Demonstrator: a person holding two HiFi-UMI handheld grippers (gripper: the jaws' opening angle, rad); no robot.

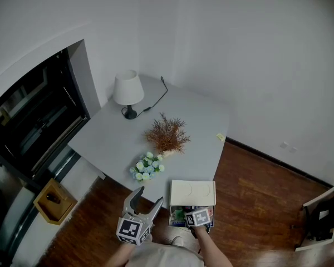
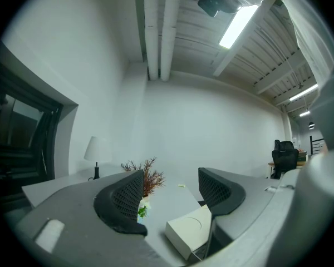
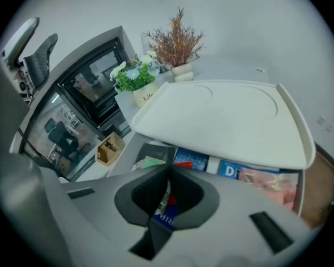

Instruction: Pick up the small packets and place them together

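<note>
Packet (image 3: 163, 217) lettered "RIP" is sitting clamped in right hand-held gripper (image 3: 168, 174); left hand-held gripper (image 2: 171, 179) is hanging open, empty.

Glossy packets (image 3: 267, 182); matt table (image 1: 195, 127); wooden floor (image 1: 256, 193)

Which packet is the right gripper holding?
The blue-lettered packet pinched in the right gripper's jaws; the green packet and pink packet lie free under the white lid.
</note>
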